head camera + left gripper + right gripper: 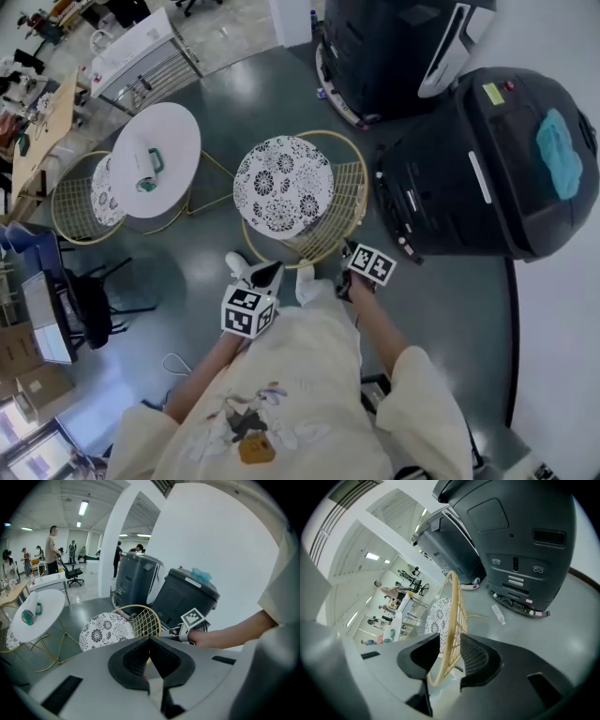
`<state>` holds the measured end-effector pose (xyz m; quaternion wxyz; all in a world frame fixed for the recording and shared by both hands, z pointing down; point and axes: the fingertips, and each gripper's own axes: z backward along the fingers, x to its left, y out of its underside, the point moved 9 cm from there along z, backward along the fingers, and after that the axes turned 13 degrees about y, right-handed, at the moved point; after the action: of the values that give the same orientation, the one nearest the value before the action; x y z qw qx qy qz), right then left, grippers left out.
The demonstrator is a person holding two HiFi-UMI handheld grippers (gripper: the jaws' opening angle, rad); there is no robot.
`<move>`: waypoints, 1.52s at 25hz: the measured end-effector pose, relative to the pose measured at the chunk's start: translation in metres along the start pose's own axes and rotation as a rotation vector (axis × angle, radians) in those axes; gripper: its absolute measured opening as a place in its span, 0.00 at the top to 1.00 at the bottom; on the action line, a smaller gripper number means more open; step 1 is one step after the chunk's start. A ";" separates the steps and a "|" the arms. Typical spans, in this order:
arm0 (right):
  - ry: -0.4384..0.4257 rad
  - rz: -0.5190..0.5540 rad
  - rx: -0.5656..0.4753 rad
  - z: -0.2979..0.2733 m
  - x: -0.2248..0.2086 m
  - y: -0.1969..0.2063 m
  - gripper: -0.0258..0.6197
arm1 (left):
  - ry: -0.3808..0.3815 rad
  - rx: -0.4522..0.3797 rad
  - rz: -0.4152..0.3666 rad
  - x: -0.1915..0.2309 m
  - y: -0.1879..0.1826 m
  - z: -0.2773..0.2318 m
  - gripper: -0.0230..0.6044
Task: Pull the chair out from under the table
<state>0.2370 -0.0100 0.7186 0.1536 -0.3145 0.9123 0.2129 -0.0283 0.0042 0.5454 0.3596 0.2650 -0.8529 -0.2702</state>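
The chair has a floral cushion [281, 186] and a gold wire backrest [347, 202]; it stands on the floor to the right of the round white table [178, 131], out from under it. My right gripper [349, 255] reaches the backrest's near right edge. In the right gripper view the gold rim [457, 616] runs between my right gripper's [452, 656] jaws with slim gaps at the pads, so it is open. My left gripper [267, 275] points at the backrest's near left edge. Its jaws [150, 644] look shut, with a thin yellowish sliver between them; I cannot tell whether that is the rim.
Two big dark machines [497, 159] [394, 47] stand close behind and right of the chair. A second wire chair [80, 197] sits tucked at the table's left. A green-and-white cup [145, 173] lies on the table. A small bottle [498, 613] lies on the floor. People stand far off.
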 end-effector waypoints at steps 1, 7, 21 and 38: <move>0.003 -0.010 0.012 -0.005 0.000 0.000 0.78 | -0.006 -0.002 0.002 0.001 0.000 0.001 0.96; 0.012 -0.021 0.066 -0.027 0.003 -0.002 0.85 | -0.037 -0.010 0.020 0.009 -0.001 0.008 0.96; 0.075 -0.060 0.082 -0.008 -0.016 0.013 0.87 | -0.024 -0.003 0.026 0.010 0.013 0.020 0.96; 0.144 -0.055 0.068 0.031 -0.075 0.034 0.88 | 0.064 0.061 -0.028 -0.005 0.015 0.006 0.96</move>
<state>0.2765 0.0675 0.7325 0.1041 -0.3486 0.9186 0.1541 -0.0336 0.0196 0.5498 0.3746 0.2963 -0.8450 -0.2404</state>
